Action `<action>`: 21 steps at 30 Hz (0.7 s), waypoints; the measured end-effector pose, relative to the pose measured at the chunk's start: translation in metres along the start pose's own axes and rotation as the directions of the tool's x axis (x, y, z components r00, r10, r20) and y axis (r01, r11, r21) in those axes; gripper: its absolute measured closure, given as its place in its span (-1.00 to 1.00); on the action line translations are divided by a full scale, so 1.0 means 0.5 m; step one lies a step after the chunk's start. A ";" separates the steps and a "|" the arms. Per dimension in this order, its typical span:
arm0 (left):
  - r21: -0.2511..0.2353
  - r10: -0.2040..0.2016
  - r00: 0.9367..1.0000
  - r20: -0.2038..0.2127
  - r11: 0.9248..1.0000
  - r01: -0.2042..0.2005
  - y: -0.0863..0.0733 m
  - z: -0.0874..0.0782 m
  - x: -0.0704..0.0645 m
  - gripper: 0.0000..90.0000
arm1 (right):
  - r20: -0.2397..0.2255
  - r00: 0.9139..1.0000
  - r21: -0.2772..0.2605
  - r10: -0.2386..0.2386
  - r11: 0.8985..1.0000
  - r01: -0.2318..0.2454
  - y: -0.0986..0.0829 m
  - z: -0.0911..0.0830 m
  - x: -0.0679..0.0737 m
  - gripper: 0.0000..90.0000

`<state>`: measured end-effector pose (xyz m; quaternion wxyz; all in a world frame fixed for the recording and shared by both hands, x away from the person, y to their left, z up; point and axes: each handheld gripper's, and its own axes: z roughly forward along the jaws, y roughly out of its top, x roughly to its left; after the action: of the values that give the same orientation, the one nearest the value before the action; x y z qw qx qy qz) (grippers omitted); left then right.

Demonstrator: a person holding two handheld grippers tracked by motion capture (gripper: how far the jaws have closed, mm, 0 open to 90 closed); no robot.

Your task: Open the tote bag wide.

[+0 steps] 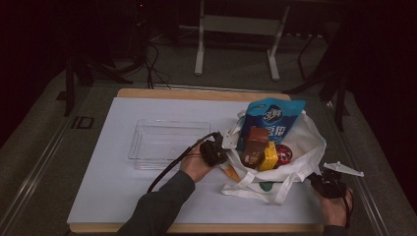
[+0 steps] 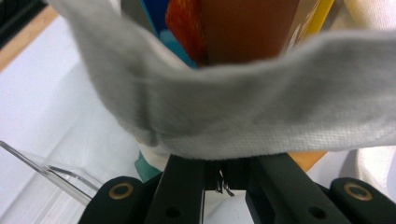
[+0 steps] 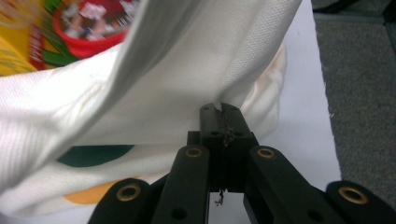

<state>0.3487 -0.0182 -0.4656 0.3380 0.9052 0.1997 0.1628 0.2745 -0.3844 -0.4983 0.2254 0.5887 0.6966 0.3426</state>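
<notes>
Table (image 1: 147,196): white sheet over a wood top; wood strip shows at far and near edges. Open room on the left half and along the near edge.
Tote bag (image 1: 305,142): white cloth, lying open at the table's right side, mouth toward the left. Green and orange print on its underside (image 3: 93,156), shape cut off by folds.
Clear bin (image 1: 167,142): empty, left of the bag, near it; rim edge visible in left gripper view (image 2: 46,168).
Blue pouch (image 1: 273,118): tallest item, sticking out of the bag. White characters on it, not readable at this size.
Brown packet (image 1: 255,145): leaning against the pouch; small print unreadable.
Yellow box (image 1: 269,156): just right of the brown packet, label unreadable.
Red round lid (image 1: 284,153): partly hidden by bag cloth; blurred in right gripper view (image 3: 93,18), printing illegible.
Left gripper (image 1: 214,152): at the bag's left rim; jaws nearly together, rim fabric (image 2: 233,116) draped over the tips, so the actual pinch is hidden.
Right gripper (image 1: 328,184): at the bag's near-right corner, close to the table's right edge; jaws pressed together on a cloth fold (image 3: 219,109).
</notes>
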 end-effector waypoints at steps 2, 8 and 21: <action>0.024 -0.021 1.000 -0.008 0.999 0.021 -0.008 0.011 0.005 0.94 | -0.001 1.000 0.021 0.015 1.000 -0.015 -0.009 0.014 -0.006 1.00; 0.057 -0.045 0.999 -0.025 0.997 0.046 -0.013 0.019 0.010 0.95 | 0.004 1.000 0.041 0.008 0.999 -0.008 -0.009 0.022 -0.007 1.00; -0.008 -0.080 0.997 0.013 0.997 0.080 -0.022 0.007 0.021 0.69 | 0.030 1.000 0.054 -0.003 0.999 0.001 -0.004 0.015 -0.002 0.81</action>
<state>0.3563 -0.0076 -0.4741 0.3495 0.8960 0.2329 0.1443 0.2788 -0.3839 -0.5049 0.2202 0.5991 0.7027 0.3145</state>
